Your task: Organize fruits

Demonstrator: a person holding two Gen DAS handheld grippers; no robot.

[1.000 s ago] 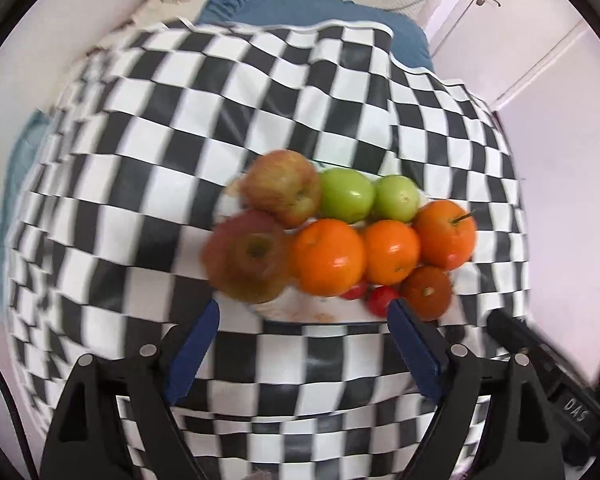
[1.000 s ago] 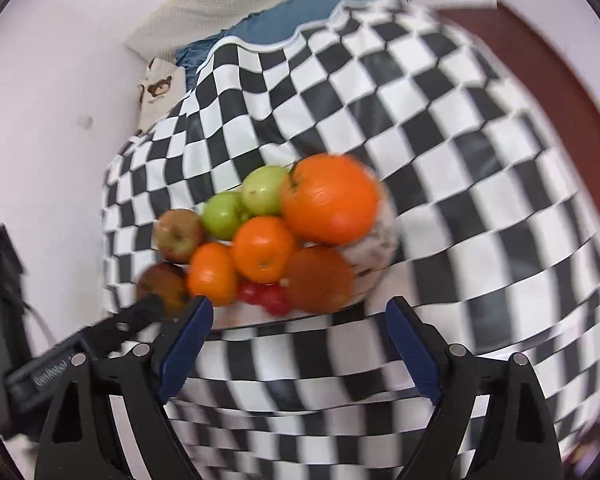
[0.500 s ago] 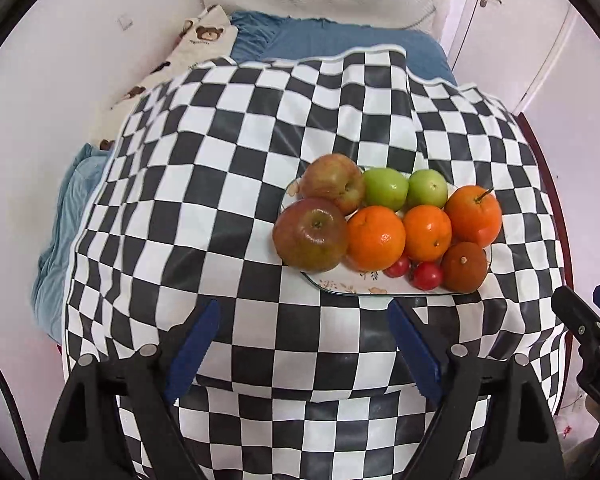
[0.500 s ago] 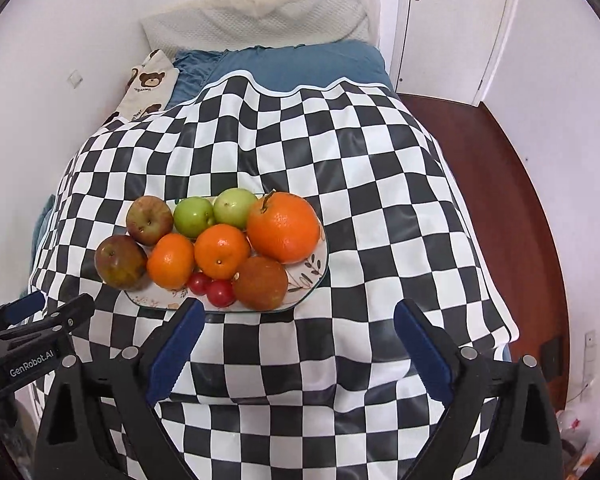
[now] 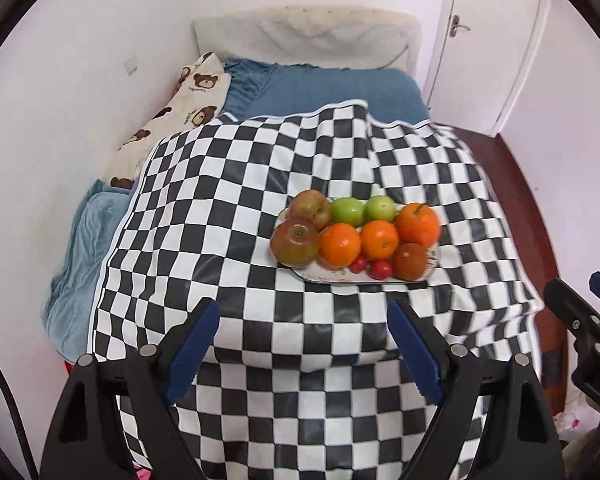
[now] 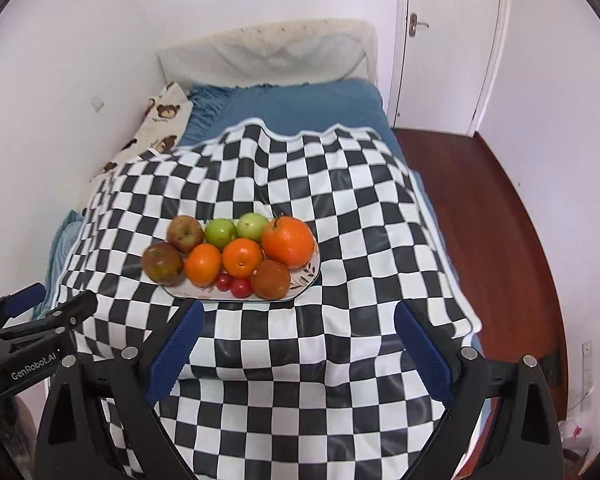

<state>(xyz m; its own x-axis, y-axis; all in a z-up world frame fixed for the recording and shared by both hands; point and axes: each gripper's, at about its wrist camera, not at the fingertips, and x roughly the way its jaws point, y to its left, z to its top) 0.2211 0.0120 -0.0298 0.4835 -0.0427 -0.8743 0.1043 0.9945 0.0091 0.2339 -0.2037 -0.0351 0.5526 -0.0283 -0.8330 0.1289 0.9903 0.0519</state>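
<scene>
Nine-odd fruits crowd the plate (image 6: 306, 276) on the checkered cloth (image 6: 340, 200), at twelve o'clock from my left gripper (image 5: 302, 344) and right gripper (image 6: 296, 344), both spread and empty. I'd pinch the big orange (image 6: 288, 242) across its middle: firm, rollable.

I count on one plate (image 6: 306, 278): two red apples (image 6: 185, 233), two green apples (image 6: 220, 233), three oranges (image 6: 288, 241), one brownish round fruit (image 6: 271, 279), two small red tomatoes (image 6: 241, 287); two grippers (image 6: 296, 340) in view.
</scene>
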